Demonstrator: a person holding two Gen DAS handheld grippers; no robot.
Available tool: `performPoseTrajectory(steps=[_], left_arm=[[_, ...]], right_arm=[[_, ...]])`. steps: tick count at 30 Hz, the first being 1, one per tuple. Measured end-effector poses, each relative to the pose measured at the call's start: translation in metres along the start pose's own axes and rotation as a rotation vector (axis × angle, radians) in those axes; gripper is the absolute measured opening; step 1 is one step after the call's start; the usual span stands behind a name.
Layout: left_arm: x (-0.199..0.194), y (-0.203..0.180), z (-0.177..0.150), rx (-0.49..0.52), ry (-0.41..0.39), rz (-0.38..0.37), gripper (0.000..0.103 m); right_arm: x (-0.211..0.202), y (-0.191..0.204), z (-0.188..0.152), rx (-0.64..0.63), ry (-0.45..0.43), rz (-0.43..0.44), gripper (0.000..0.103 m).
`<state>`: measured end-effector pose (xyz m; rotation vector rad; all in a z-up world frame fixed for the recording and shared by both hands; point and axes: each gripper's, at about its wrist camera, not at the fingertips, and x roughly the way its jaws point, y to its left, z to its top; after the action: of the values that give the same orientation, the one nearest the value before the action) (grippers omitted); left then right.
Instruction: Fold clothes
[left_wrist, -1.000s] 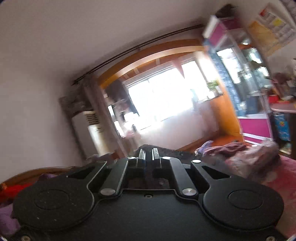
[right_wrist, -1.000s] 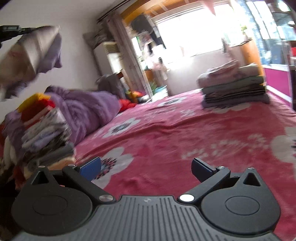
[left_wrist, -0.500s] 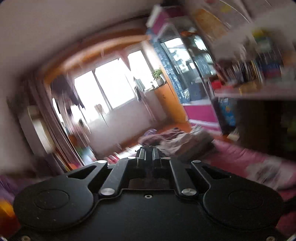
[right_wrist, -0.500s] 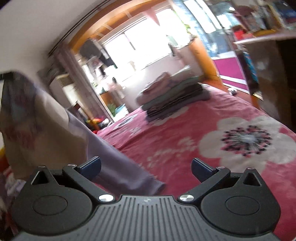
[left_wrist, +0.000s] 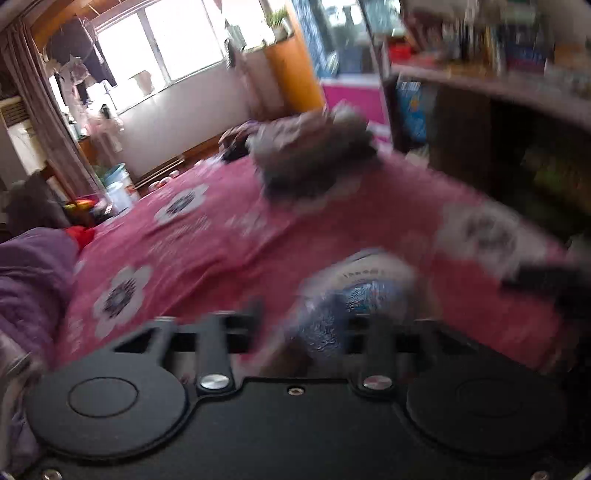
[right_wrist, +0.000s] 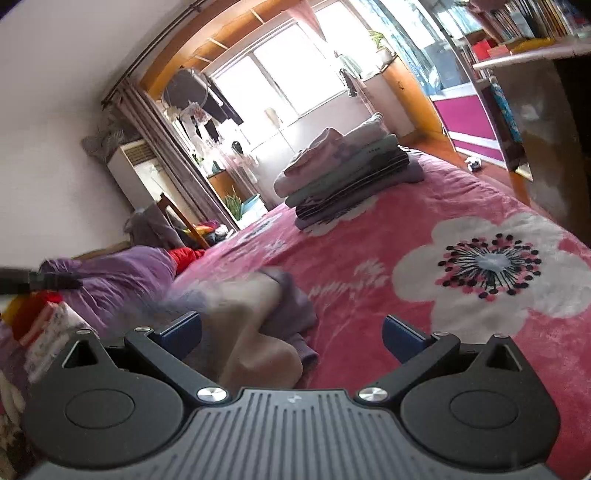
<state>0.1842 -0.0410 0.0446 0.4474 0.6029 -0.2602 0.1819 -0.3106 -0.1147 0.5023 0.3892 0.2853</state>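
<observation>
A crumpled beige and lilac garment lies on the pink flowered bedspread, just ahead of my right gripper, whose blue-padded fingers stand open with nothing gripped. The left wrist view is blurred; the same garment shows there as a blue and white patterned heap in front of my left gripper, whose fingers look spread apart. The right wrist view catches the left gripper as a dark blur at the far left, clear of the garment.
A stack of folded clothes sits at the far end of the bed. A purple blanket and a pile of unfolded clothes lie on the left. A desk with bookshelves stands close on the right.
The left gripper swung down from facing the ceiling and window to the bed and opened. The garment it held aloft now lies on the bedspread. The right gripper turned right and stayed open.
</observation>
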Motion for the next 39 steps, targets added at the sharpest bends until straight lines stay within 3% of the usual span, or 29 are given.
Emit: performPoseTrajectory(steps=[5,10,15,16,17,19,22,23,25,27,29,31,36,37,39], left_arm=[[-0.008,-0.006,-0.041,-0.027,0.039,0.014,0.056],[-0.020,-0.003,-0.052,-0.113,0.034,0.034,0.066],[-0.008,0.019,-0.048,-0.373,0.023,-0.014,0.071],[-0.001,0.024,-0.047,-0.436,0.029,-0.031,0.072],[0.008,0.028,-0.047,-0.500,0.040,-0.052,0.072],[0.031,0.030,-0.046,-0.605,0.074,-0.106,0.072],[0.067,0.021,-0.049,-0.674,0.149,-0.119,0.072],[0.078,0.017,-0.052,-0.688,0.165,-0.118,0.068],[0.089,0.011,-0.058,-0.711,0.145,-0.147,0.026],[0.088,0.000,-0.065,-0.655,0.083,-0.168,0.010],[0.075,-0.018,-0.072,-0.486,0.024,-0.205,0.006],[0.056,-0.042,-0.089,-0.287,0.013,-0.232,0.005],[0.013,-0.094,-0.164,0.093,0.068,-0.265,0.005],[0.008,-0.102,-0.178,0.144,0.077,-0.253,0.005],[0.001,-0.105,-0.196,0.139,0.090,-0.258,0.008]], right_arm=[[0.013,0.006,-0.010,-0.042,0.007,0.006,0.103],[0.026,0.012,-0.019,-0.084,0.014,0.013,0.103],[0.040,0.019,-0.029,-0.126,0.021,0.019,0.103],[0.008,0.021,-0.016,-0.129,0.018,0.021,0.103],[-0.013,0.021,-0.007,-0.123,0.016,0.027,0.103],[-0.013,0.017,-0.008,-0.083,0.023,0.048,0.103],[-0.008,0.011,-0.011,-0.047,0.021,0.063,0.103],[-0.008,0.011,-0.011,-0.061,0.016,0.054,0.103],[-0.007,0.012,-0.011,-0.095,0.002,0.040,0.103],[-0.009,0.018,-0.011,-0.130,0.005,0.049,0.103],[-0.012,0.025,-0.011,-0.166,0.011,0.060,0.103],[-0.014,0.032,-0.011,-0.203,0.016,0.072,0.103],[-0.021,0.048,-0.010,-0.294,0.029,0.099,0.103],[-0.022,0.051,-0.010,-0.312,0.031,0.105,0.103],[-0.025,0.058,-0.010,-0.348,0.037,0.116,0.103]])
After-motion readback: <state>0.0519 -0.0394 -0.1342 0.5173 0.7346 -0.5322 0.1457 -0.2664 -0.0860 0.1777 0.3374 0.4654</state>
